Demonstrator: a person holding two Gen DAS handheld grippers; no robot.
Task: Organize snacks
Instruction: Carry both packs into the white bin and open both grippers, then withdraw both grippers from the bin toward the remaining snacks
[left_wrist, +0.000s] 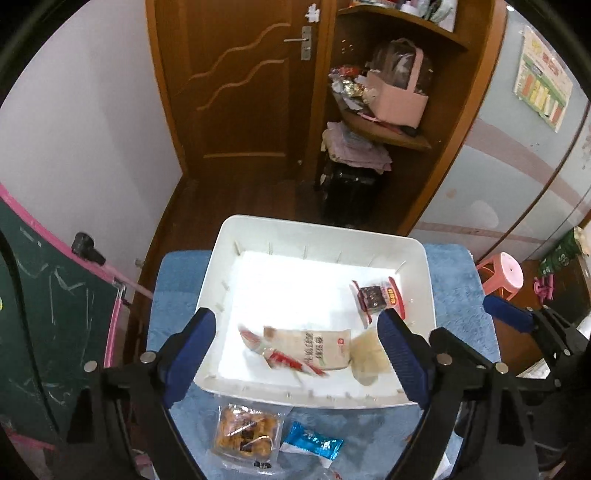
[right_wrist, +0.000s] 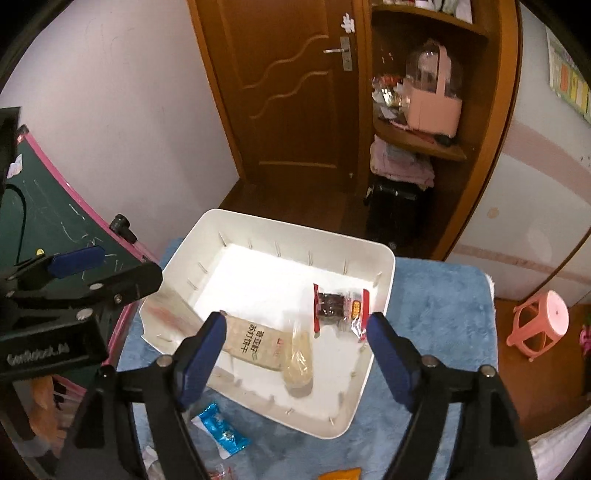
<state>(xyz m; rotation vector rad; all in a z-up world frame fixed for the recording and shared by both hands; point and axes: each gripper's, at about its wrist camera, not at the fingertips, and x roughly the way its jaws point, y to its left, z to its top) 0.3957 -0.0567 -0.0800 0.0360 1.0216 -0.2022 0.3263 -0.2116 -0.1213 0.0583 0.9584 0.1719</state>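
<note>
A white bin (left_wrist: 419, 258) (right_wrist: 384, 280) sits on a blue mat (left_wrist: 458, 288) (right_wrist: 443, 295). Inside lie a beige cracker pack (left_wrist: 321, 349) (right_wrist: 255, 341), a clear pale snack pack (left_wrist: 369, 354) (right_wrist: 299, 365), a red-edged dark snack (left_wrist: 378, 297) (right_wrist: 338, 306) and a blurred red-and-white packet (left_wrist: 280, 356). On the mat in front lie a clear pack of brown pastries (left_wrist: 245, 437) and a blue candy wrapper (left_wrist: 314, 443) (right_wrist: 221, 432). My left gripper (left_wrist: 295, 354) is open and empty over the bin's near edge. My right gripper (right_wrist: 297, 358) is open and empty over the bin.
A green chalkboard with a pink frame (left_wrist: 55, 314) (right_wrist: 55, 221) stands left. A pink stool (left_wrist: 504, 275) (right_wrist: 541, 325) is on the right. A wooden door (left_wrist: 240, 92) and shelves (left_wrist: 388, 129) are behind. An orange wrapper (right_wrist: 340, 474) lies at the mat's near edge.
</note>
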